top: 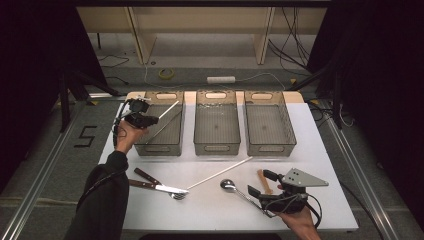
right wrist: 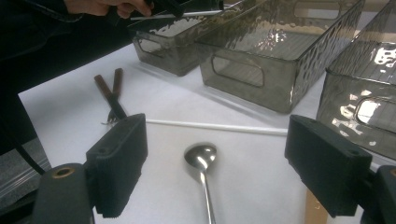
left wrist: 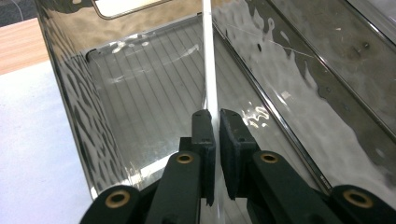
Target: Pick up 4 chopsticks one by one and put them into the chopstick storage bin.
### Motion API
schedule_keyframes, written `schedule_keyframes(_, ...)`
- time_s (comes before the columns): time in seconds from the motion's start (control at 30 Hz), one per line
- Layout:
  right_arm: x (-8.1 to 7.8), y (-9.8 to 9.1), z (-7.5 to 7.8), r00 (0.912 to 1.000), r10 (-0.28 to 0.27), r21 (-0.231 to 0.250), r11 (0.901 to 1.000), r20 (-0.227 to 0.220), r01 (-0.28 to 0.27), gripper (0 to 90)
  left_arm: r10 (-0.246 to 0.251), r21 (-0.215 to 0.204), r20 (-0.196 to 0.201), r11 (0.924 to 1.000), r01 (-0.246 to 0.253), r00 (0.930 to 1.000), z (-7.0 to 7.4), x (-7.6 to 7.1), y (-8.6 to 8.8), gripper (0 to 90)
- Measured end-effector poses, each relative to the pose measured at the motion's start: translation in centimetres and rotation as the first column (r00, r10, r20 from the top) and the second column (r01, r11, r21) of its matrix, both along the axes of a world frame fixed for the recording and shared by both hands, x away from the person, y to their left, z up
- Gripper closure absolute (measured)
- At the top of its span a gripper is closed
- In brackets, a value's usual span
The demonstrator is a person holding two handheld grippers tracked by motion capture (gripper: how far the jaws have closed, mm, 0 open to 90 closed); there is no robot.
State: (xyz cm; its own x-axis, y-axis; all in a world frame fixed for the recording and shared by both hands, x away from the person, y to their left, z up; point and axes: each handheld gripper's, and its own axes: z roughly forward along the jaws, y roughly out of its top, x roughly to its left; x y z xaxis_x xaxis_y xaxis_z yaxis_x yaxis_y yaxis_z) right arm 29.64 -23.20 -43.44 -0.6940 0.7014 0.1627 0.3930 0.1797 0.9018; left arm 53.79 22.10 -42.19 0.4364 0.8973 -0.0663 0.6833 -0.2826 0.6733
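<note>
Marking floor [top: 60, 150]: number "5" [top: 86, 136]

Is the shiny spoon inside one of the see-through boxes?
No, the spoon lies on the white table, in front of the right claw.

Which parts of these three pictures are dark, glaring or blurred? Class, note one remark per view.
High view: dark surroundings, evenly lit white table. Left gripper view: rippled glare on the left bin walls; white stick overexposed. Right gripper view: right gripper pads soft; highlight on the spoon bowl.
</note>
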Motion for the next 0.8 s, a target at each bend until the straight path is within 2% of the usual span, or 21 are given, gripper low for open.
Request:
schedule_keyframes(0.03, 0.0, 0.0, 0.0, 1.0, 0.0, 0.0, 1.0, 0.0, 0.0, 22.3, -0.003, -0.011, -0.014, 0.9999, 0.003, 0.9999, -0.1, 0.1, 0.0, 82.8)
schedule_keyframes(0.1, 0.0, 0.0, 0.0, 1.0, 0.0, 0.0, 1.0, 0.0, 0.0, 22.2, 0.006, -0.018, -0.006, 0.9998, -0.007, 1.0, -0.1, 0.1, 0.0, 73.5)
schedule_keyframes(0.33, 0.0, 0.0, 0.0, 1.0, -0.001, 0.0, 1.0, 0.001, 0.001, 22.3, -0.009, -0.034, -0.008, 0.9994, 0.009, 0.9999, 0.8, -0.7, -0.2, 58.5)
schedule_keyframes(0.6, 0.0, 0.0, 0.0, 1.0, -0.003, -0.001, 1.0, 0.001, 0.003, 22.3, -0.039, -0.068, 0.011, 0.9969, 0.04, 0.9992, 2.0, -3.2, -0.5, 44.6)
schedule_keyframes(0.7, -0.1, 0.0, 0.0, 1.0, -0.003, -0.002, 1.0, 0.001, 0.003, 22.3, -0.051, -0.09, 0.022, 0.9945, 0.052, 0.9985, 2.1, -4.4, -0.5, 42.1)
schedule_keyframes(0.77, 0.0, 0.0, 0.1, 1.0, -0.004, -0.003, 1.0, 0.0, 0.004, 22.2, -0.065, -0.079, 0.008, 0.9947, 0.066, 0.9978, 2.4, -4.8, -0.9, 39.9)
schedule_keyframes(0.8, 0.0, 0.0, 0.1, 1.0, -0.003, 0.0, 1.0, 0.003, 0.003, 22.3, -0.064, -0.073, 0.016, 0.9952, 0.065, 0.9978, 2.7, -5.2, -1.1, 38.3)
